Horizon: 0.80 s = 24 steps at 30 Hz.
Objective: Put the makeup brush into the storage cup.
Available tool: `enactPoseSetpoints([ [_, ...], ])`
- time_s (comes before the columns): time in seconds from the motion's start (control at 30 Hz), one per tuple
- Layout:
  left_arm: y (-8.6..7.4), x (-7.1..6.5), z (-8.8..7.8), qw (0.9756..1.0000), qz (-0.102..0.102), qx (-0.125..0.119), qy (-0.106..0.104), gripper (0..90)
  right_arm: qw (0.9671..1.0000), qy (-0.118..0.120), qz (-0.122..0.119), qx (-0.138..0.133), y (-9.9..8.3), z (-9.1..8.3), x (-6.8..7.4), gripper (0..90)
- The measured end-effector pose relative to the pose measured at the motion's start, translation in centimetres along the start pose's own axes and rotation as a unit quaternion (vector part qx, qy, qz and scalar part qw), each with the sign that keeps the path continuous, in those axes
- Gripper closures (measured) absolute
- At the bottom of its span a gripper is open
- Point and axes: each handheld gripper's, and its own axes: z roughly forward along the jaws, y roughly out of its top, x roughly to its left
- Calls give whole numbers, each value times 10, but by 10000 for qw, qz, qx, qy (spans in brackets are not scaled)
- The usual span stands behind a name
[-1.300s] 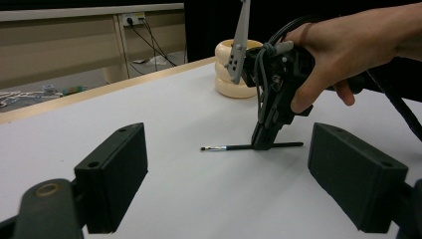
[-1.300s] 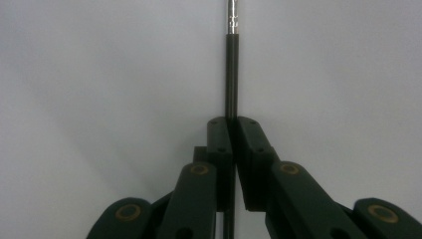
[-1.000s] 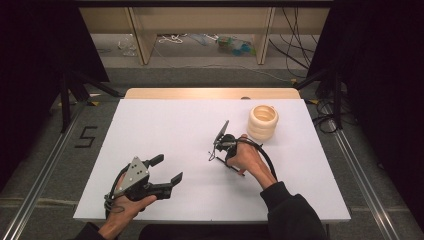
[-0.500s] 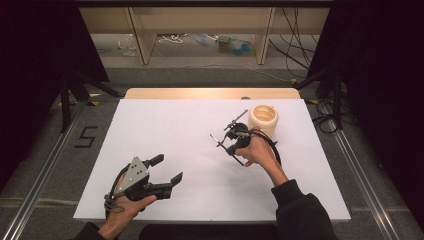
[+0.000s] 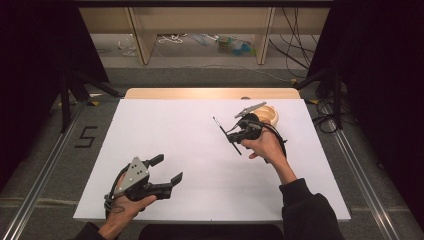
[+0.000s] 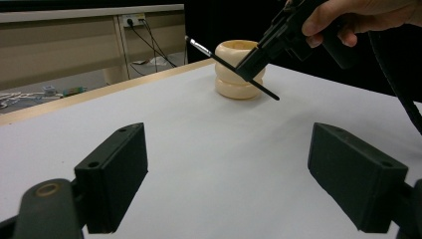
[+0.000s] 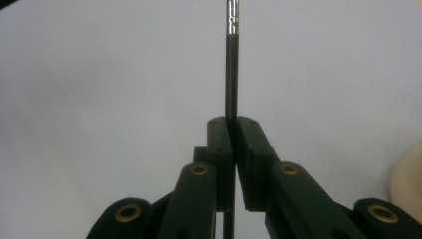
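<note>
My right gripper (image 5: 231, 136) is shut on a thin black brush (image 5: 220, 126) with a silver band, held slanted above the white table (image 5: 170, 130). In the right gripper view the pads (image 7: 221, 134) pinch the brush's handle (image 7: 231, 59), which runs straight up out of the jaws. A cream ribbed pot (image 5: 270, 114) stands just behind the right hand, near the table's back right. From the left gripper view, the brush (image 6: 209, 52) crosses in front of the pot (image 6: 234, 84). My left gripper (image 5: 167, 170) rests at the front left, open, with nothing between its jaws (image 6: 231, 174).
A wooden strip (image 5: 200, 93) borders the table's far edge. Beyond it are shelf legs and loose cables on the floor (image 5: 220, 45). Metal rails (image 5: 45, 170) run along both sides of the table.
My right hand has carried the brush up and toward the back right, closer to the cream pot. The left gripper has stayed where it was.
</note>
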Motion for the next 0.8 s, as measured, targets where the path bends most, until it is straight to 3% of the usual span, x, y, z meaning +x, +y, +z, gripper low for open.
enactPoseSetpoints([
  [0.03, 0, 0, 0, 10000, 8, 0, 0, 158, 9998, -30, -3, -177, 0, -1, -1, 855],
  [0.27, 0, 0, 0, 10000, 3, -2, 0, 159, 9974, -42, -19, -726, -1, -16, -8, 855],
  [0.4, 0, 0, 0, 10000, 4, 2, -1, 159, 9924, -67, -22, -1227, -2, -25, -12, 855],
  [0.5, 0, 0, 0, 10000, 8, -6, -3, 158, 9896, -160, 13, -1429, -3, -33, -15, 855],
  [0.8, 0, 0, 0, 10000, 4, 5, -3, 158, 9766, -302, 14, -2131, -4, -50, -21, 855],
])
